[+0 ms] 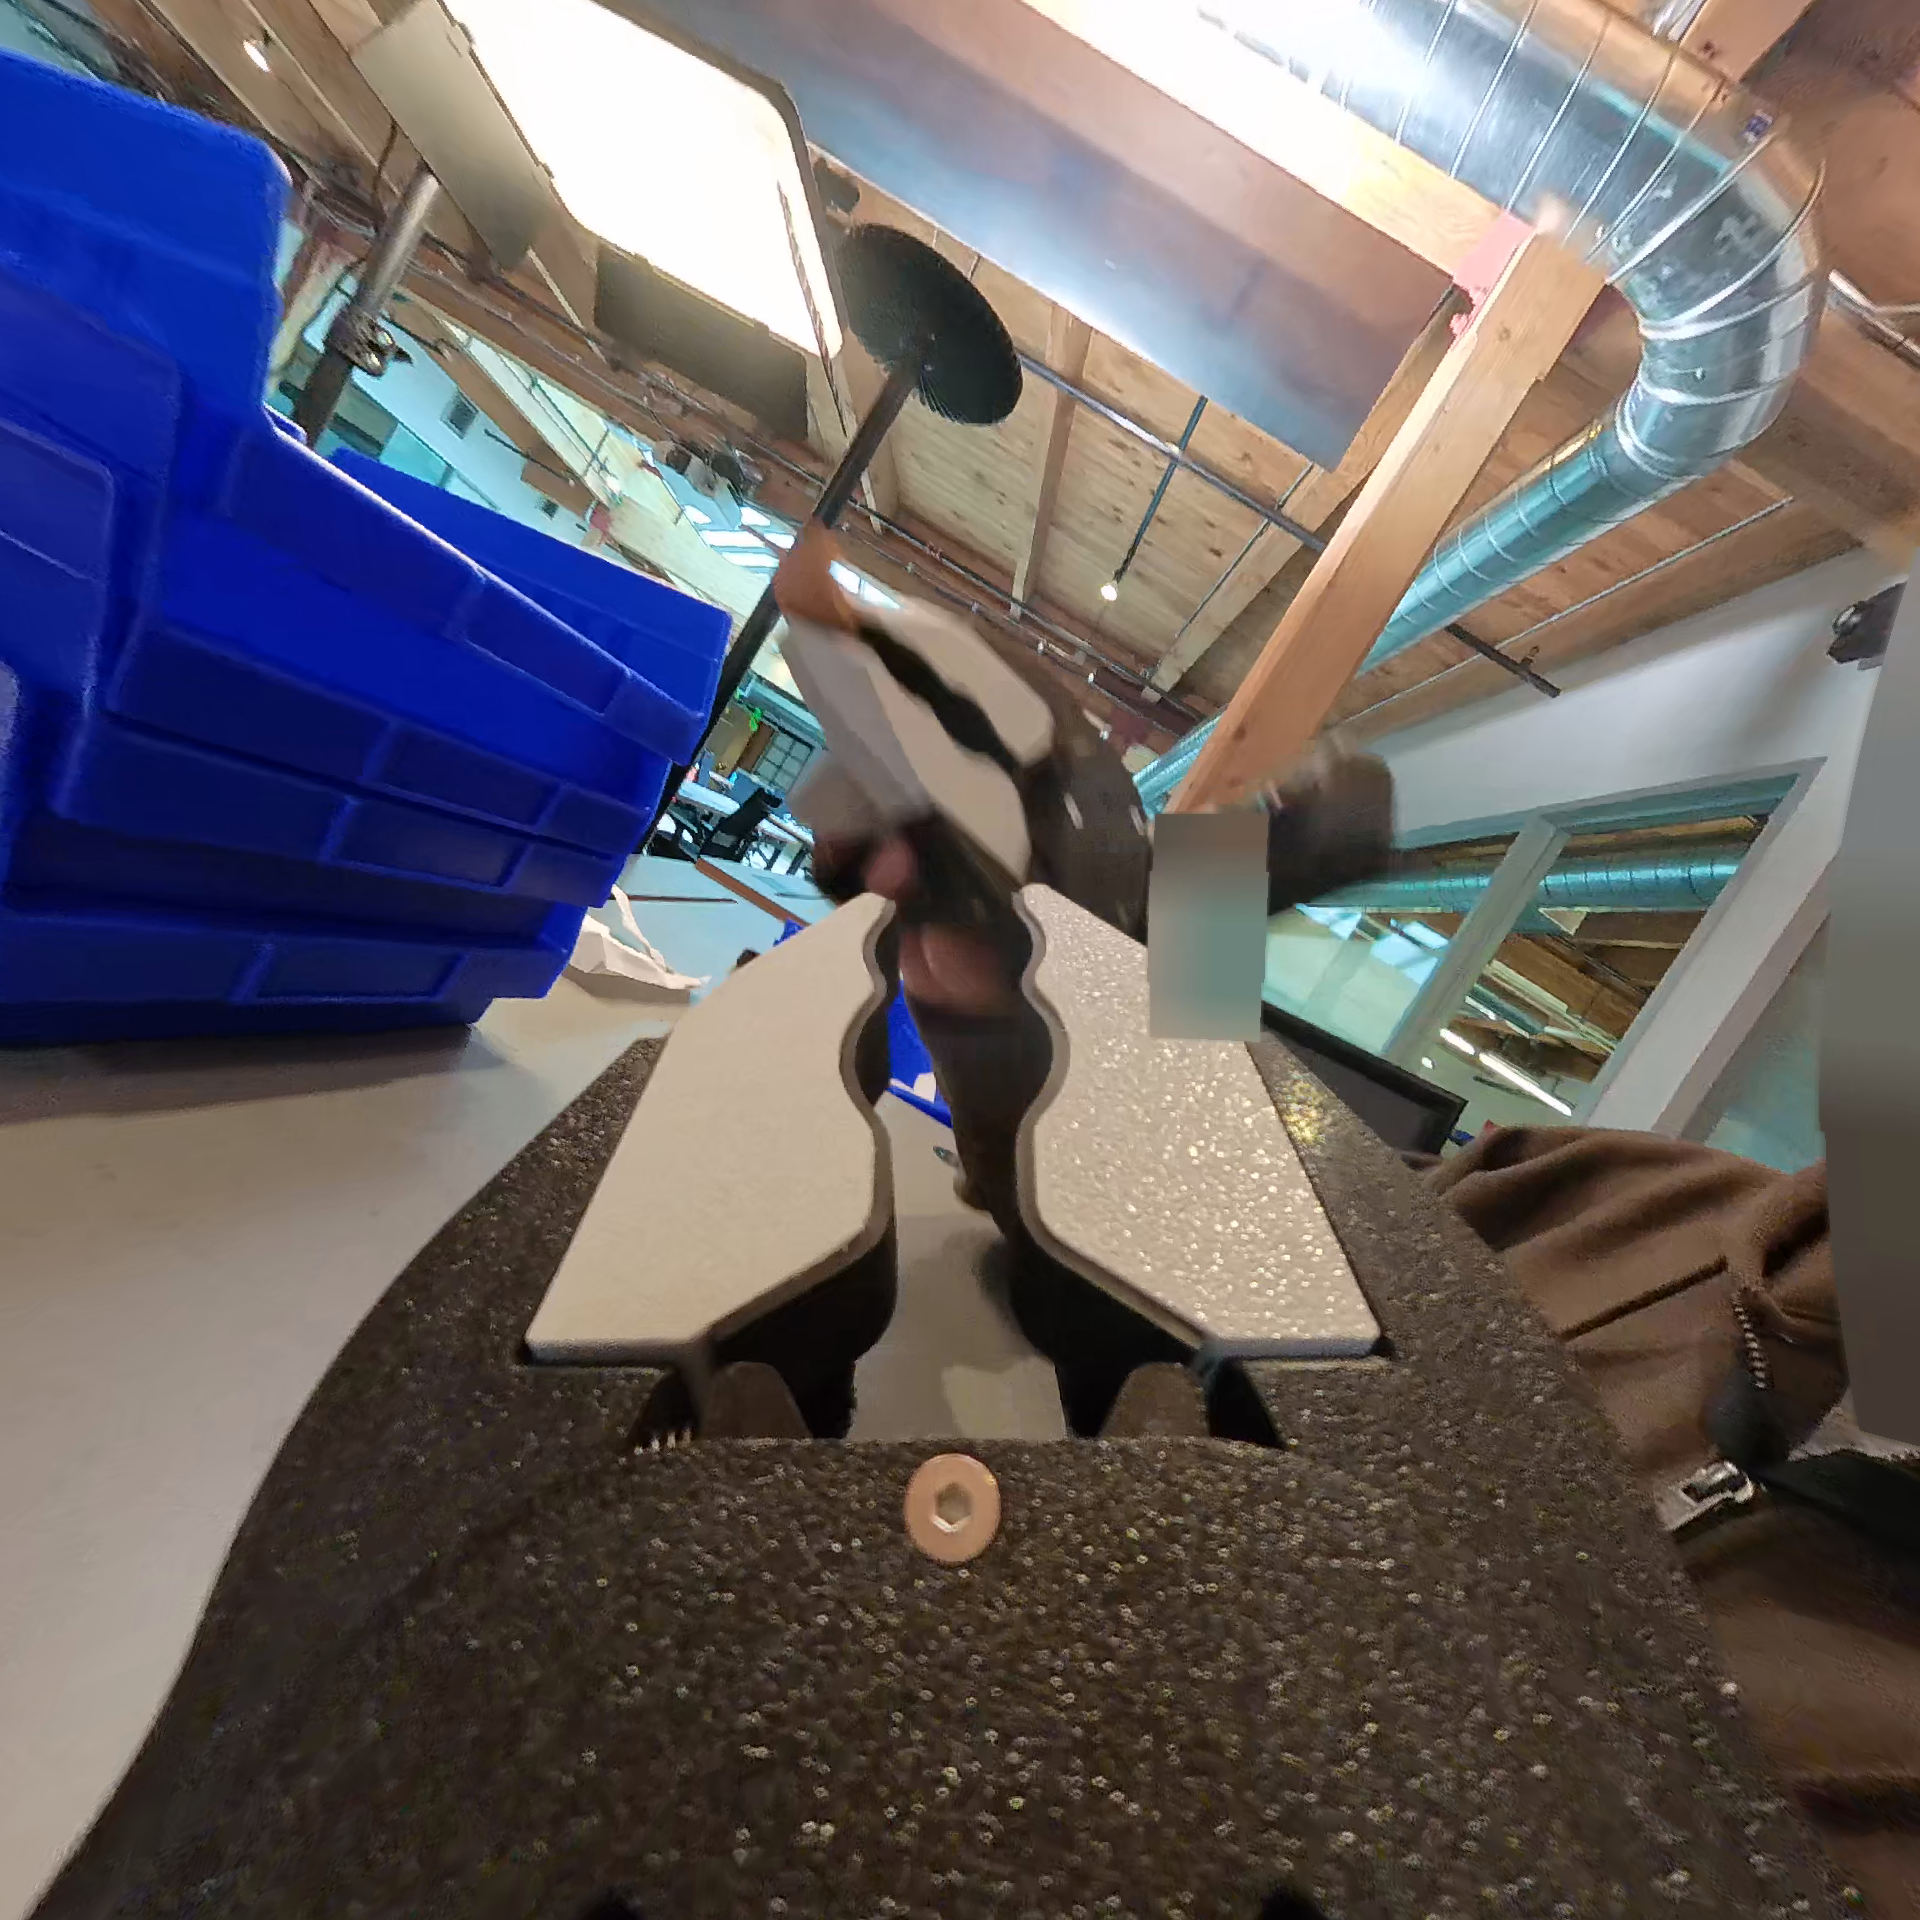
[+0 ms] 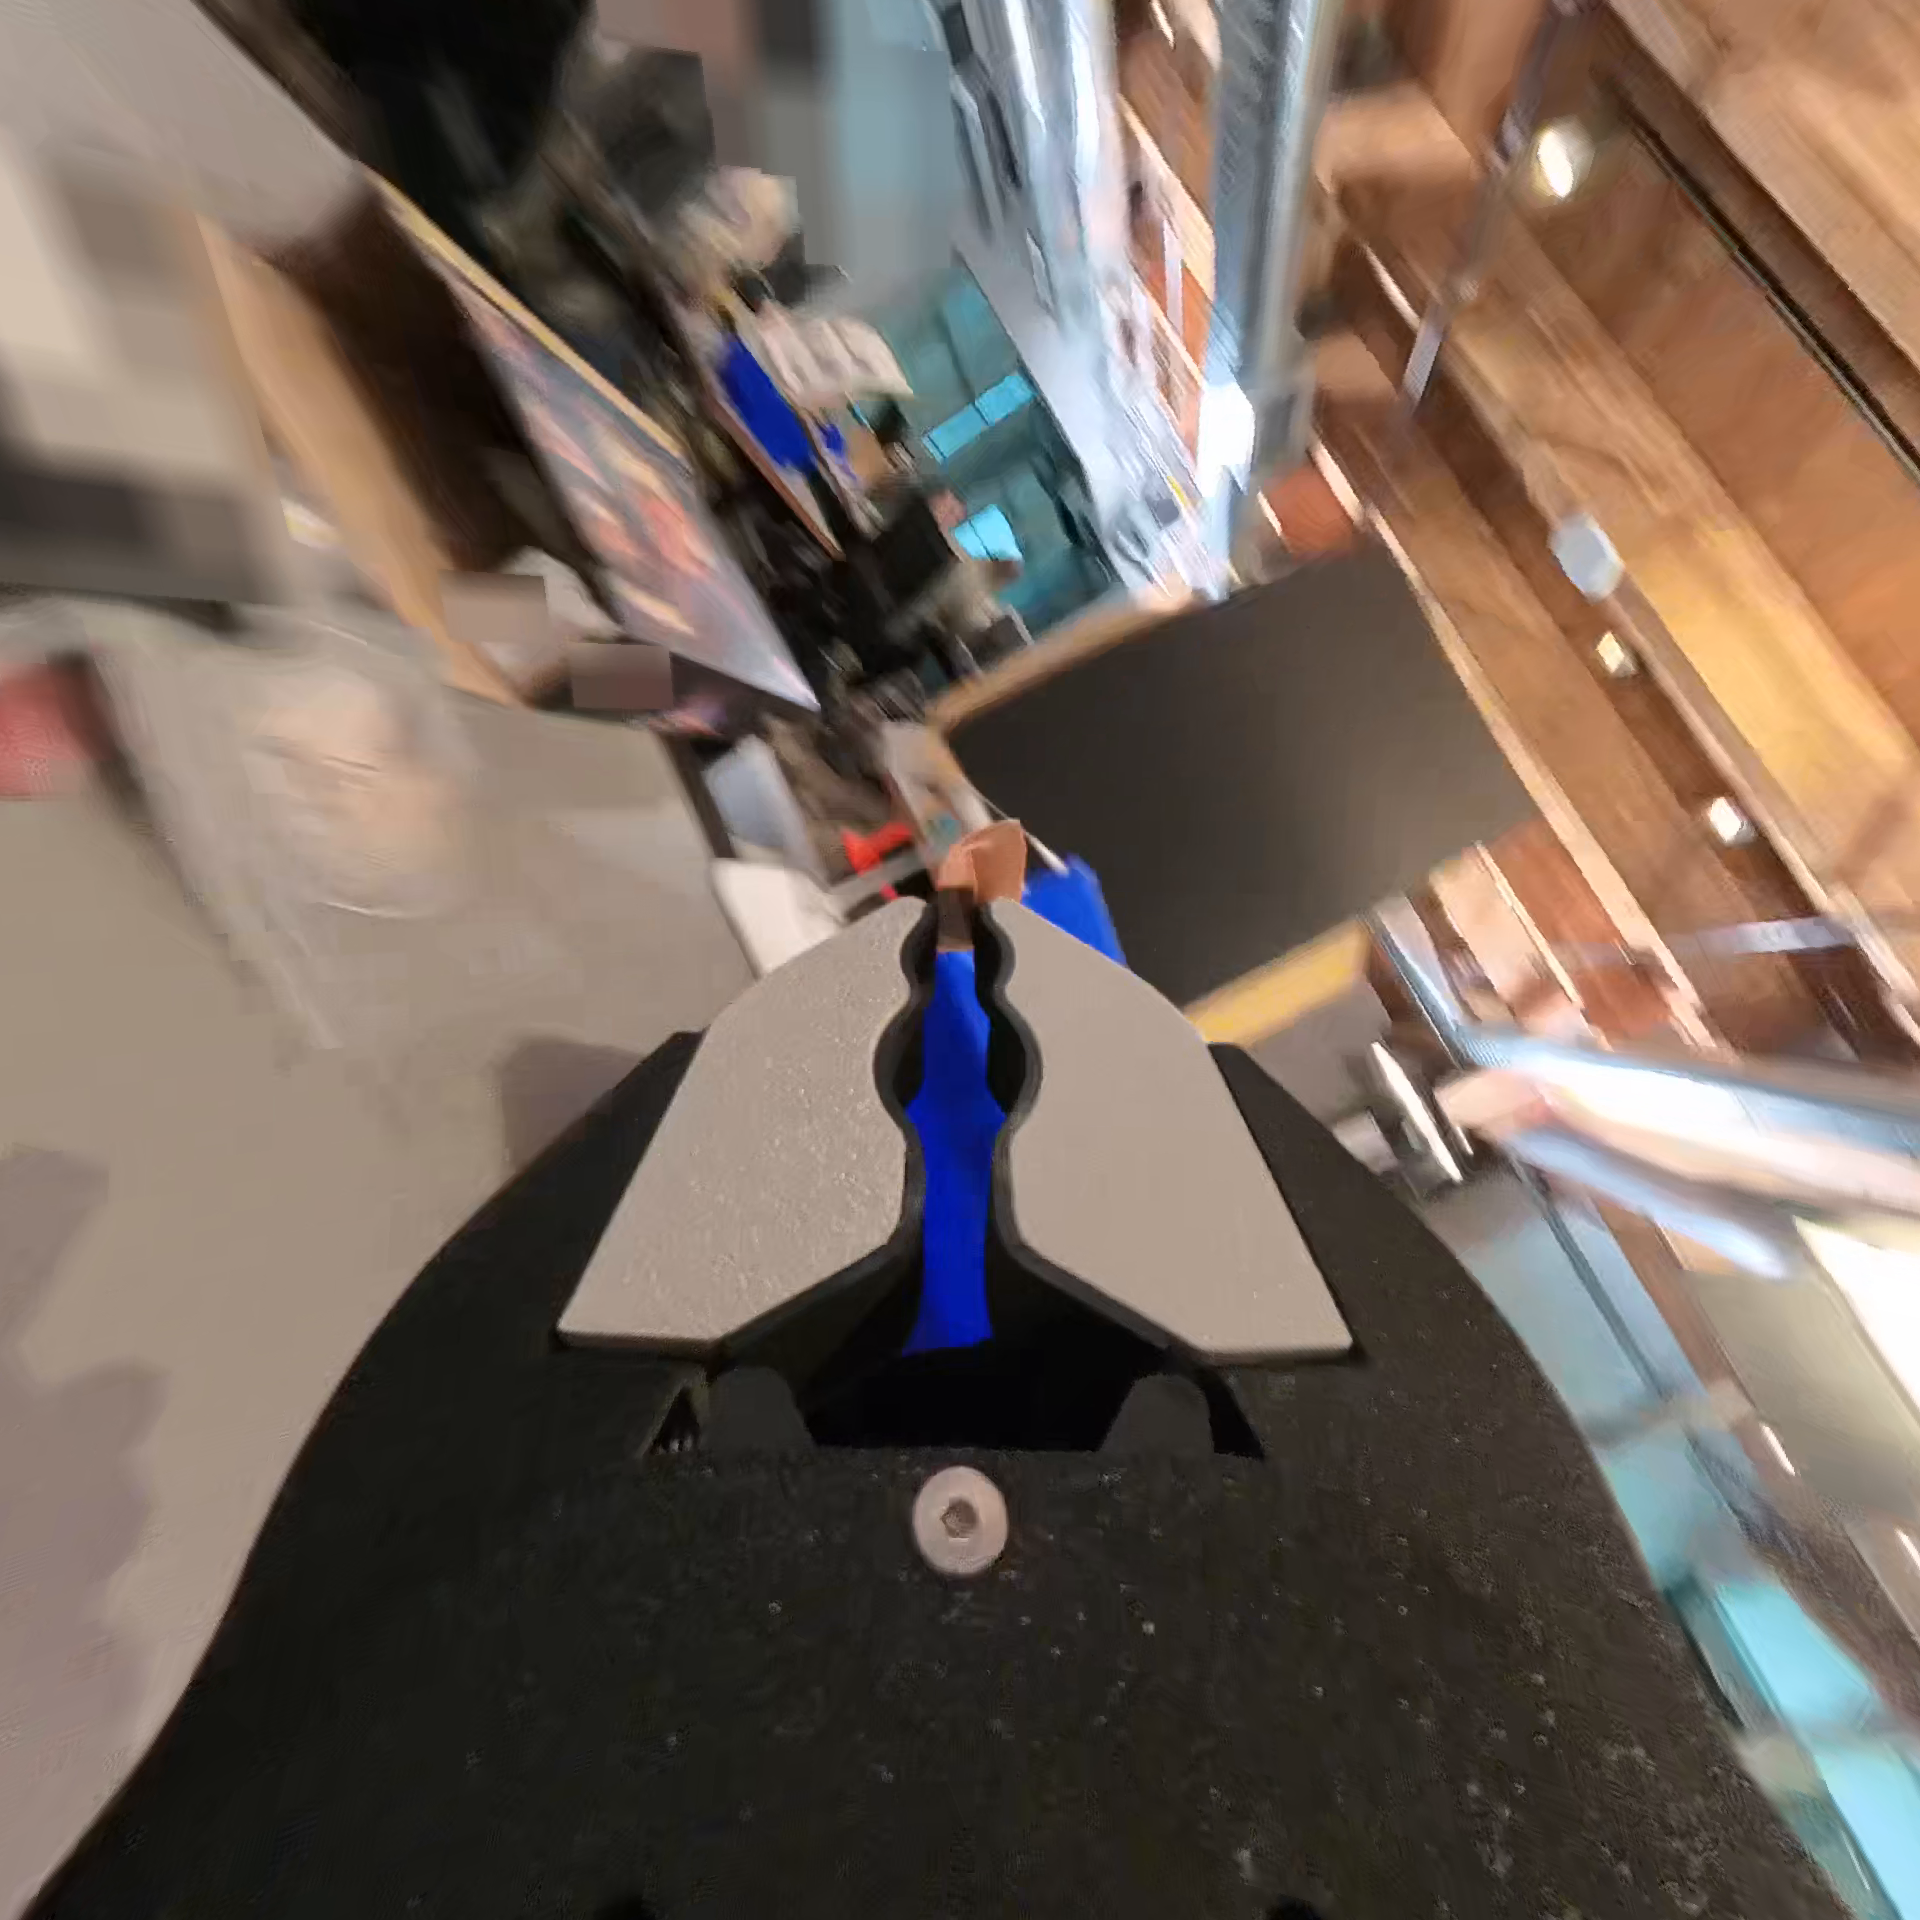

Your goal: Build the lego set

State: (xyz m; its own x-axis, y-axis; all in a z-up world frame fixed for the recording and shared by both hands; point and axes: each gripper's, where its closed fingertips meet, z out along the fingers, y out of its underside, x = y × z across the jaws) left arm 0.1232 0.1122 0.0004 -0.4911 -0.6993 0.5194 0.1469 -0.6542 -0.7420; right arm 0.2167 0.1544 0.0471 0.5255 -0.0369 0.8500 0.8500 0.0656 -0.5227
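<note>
Left wrist view: left tongs (image 1: pixel 956 914) parted, empty; right tongs (image 1: pixel 914 727) at 12 o'clock, stacked blue bins (image 1: pixel 312 665) at 10 on the worktop (image 1: pixel 208 1195).

Right wrist view: right tongs (image 2: pixel 961 914) clamped on a small tan Lego piece (image 2: pixel 987 857) — mid-carry, probably; next, seating it on the build, unseen here.

Stacked bins (image 1: pixel 312 665) on table (image 1: pixel 208 1195), left of left gripper (image 1: pixel 956 925)

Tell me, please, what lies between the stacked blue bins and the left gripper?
A crumpled white scrap, perhaps paper, lies there on the grey table; the left wrist view shows it.
</note>
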